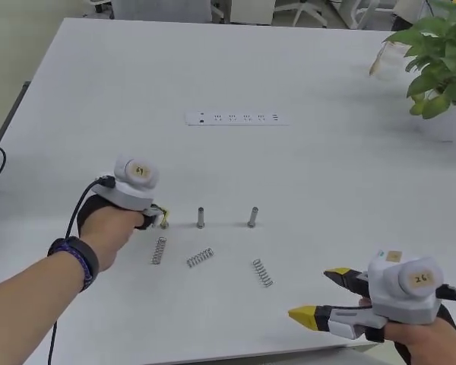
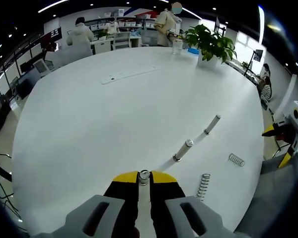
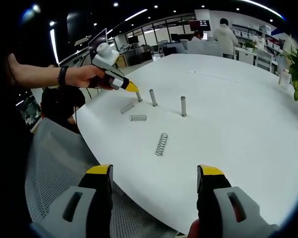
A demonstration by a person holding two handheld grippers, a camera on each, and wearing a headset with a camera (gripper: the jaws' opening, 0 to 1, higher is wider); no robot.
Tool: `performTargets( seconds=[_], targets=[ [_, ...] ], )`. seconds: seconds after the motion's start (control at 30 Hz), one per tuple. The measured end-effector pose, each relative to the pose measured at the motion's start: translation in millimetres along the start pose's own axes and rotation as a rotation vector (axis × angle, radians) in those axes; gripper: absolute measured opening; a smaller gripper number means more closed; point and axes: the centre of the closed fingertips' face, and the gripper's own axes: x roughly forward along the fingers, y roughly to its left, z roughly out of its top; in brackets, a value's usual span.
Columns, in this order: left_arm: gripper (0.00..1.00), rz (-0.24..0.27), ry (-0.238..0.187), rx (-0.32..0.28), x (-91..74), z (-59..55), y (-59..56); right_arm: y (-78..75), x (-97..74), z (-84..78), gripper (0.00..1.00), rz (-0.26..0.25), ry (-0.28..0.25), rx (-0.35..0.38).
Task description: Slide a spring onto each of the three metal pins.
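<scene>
Table (image 1: 327,175): white, broad, matte top.
Power strip (image 1: 236,118): white, lying flat toward the table's far side.
Plant (image 1: 439,57): green, leafy, at the far right corner.
Clear cup (image 1: 385,59): just left of the plant.

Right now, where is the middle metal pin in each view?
Head view: middle pin near the centre.
Left gripper view: right of centre, beyond the jaws.
Right gripper view: upper middle.
Shared landmark: left gripper, shut on the end pin beside it.
</scene>
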Motion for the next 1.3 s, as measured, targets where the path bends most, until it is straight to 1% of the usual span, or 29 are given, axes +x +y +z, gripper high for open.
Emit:
performTargets(
  seconds=[0.57, 0.7, 0.77, 0.83, 1.07, 1.3],
  targets=[
    [0.00, 0.003, 0.004, -0.001, 0.8, 0.1, 0.1, -1.3, -0.1, -0.1, 0.67, -0.002, -0.001, 0.003],
    [0.05, -0.005, 0.008, -0.011, 0.9, -1.2, -1.4, -2.1, -0.9, 1.3, 0.67, -0.004, -0.005, 0.004],
    [0.07, 0.000, 0.011, -0.007, 0.7, -1.8, -0.3, -2.9, -1.1, 1.3, 0.67, -0.005, -0.006, 0.004],
    [0.09, -0.010, 0.012, -0.015, 0.7, -2.2, -1.9, -2.8, -1.3, 1.1, 0.67, -0.005, -0.007, 0.006],
    [0.12, -0.019, 0.015, -0.014, -3.1, -5.0, -1.7, -1.3, -1.3, -3.0, 0.67, -0.003, -0.002, 0.009],
    [0.16, -0.025, 0.016, -0.014, -9.2, -8.6, -0.9, -2.5, -1.1, -2.9, 0.67, -0.003, -0.002, 0.010]
  ],
)
